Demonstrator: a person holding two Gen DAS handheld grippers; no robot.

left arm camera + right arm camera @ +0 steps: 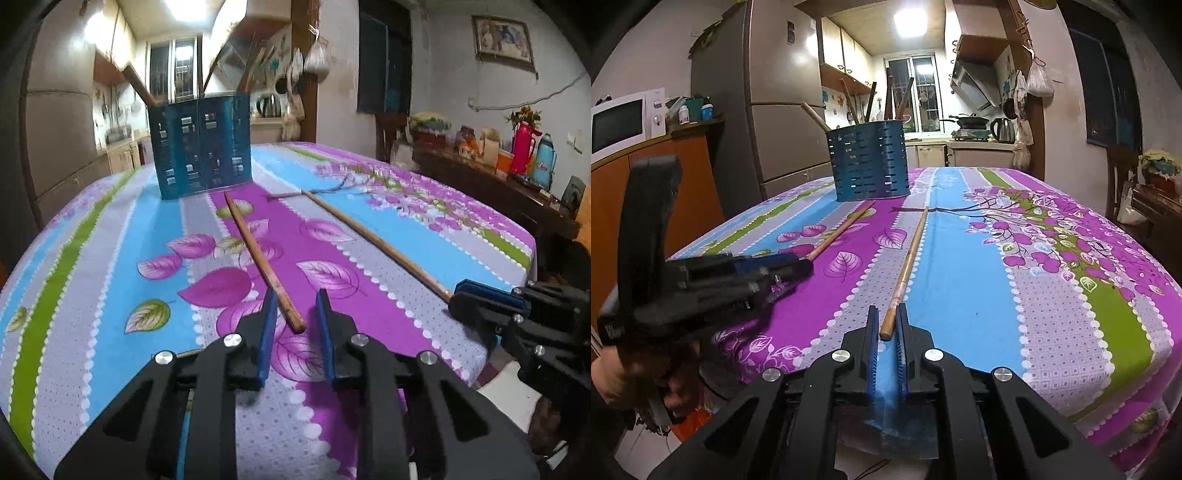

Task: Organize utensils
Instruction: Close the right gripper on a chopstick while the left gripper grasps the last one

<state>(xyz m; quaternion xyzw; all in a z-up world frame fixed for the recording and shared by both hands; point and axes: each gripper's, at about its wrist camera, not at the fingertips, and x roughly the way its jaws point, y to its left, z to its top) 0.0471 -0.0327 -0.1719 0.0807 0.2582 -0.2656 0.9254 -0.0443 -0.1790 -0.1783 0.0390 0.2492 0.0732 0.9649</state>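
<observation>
Two wooden chopsticks lie on the floral tablecloth, pointing toward a blue slotted utensil holder (pixel 201 146) at the far side, which also shows in the right wrist view (pixel 868 162) with several wooden utensils standing in it. My left gripper (pixel 295 299) is open, its blue pads on either side of the near end of the left chopstick (pixel 258 251). My right gripper (pixel 887 314) has its jaws narrow around the near end of the right chopstick (pixel 908 262), which still rests on the cloth. Each gripper shows in the other's view: the right one (pixel 487 295), the left one (pixel 768 269).
The table (pixel 1071 295) has its near edge just below both grippers. A dark sideboard (pixel 498 184) with flasks and jars stands to the right. A fridge (pixel 783 110) and a counter with a microwave (pixel 617 122) stand to the left. A kitchen lies behind.
</observation>
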